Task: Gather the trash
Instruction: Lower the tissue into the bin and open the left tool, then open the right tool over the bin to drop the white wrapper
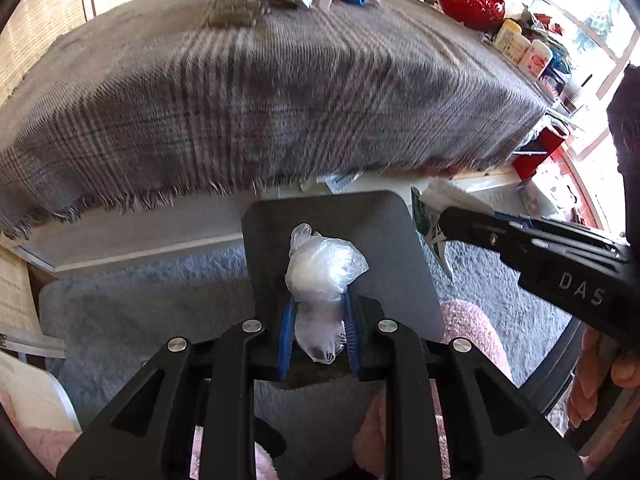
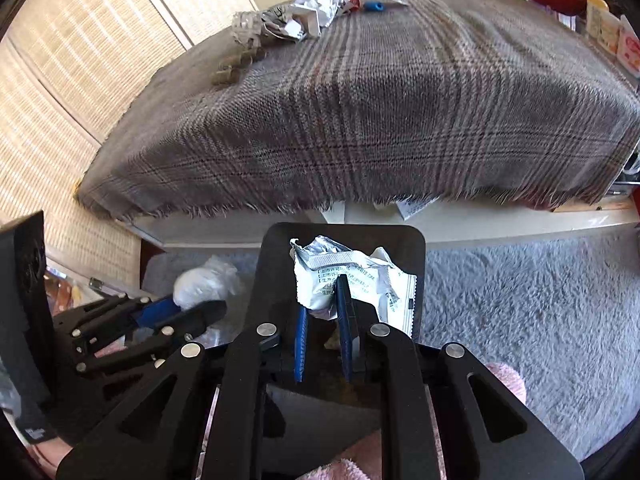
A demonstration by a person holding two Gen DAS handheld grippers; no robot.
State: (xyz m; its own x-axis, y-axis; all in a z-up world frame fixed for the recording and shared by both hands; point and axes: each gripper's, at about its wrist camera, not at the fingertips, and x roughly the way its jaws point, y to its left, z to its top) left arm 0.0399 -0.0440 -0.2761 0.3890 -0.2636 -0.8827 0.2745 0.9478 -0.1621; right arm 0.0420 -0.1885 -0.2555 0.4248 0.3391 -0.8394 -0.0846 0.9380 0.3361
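- Left wrist view alone shows red tubs (image 1: 472,6) past the plaid blanket (image 1: 248,100).
- Left gripper (image 1: 318,332) jaws squeeze a clear plastic bag (image 1: 320,268).
- Right wrist view shows the right gripper (image 2: 324,332) jaws pinching a white wrapper (image 2: 360,280) over grey carpet (image 2: 540,300).

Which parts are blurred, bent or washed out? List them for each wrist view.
Left wrist view: the grey plaid blanket is smeared by motion blur and bowed by the fisheye, the window is blown out, while the crumpled clear plastic bag in the left gripper stays sharp. Right wrist view: the blanket bows likewise, the white foil sachet in the right gripper is crisp.
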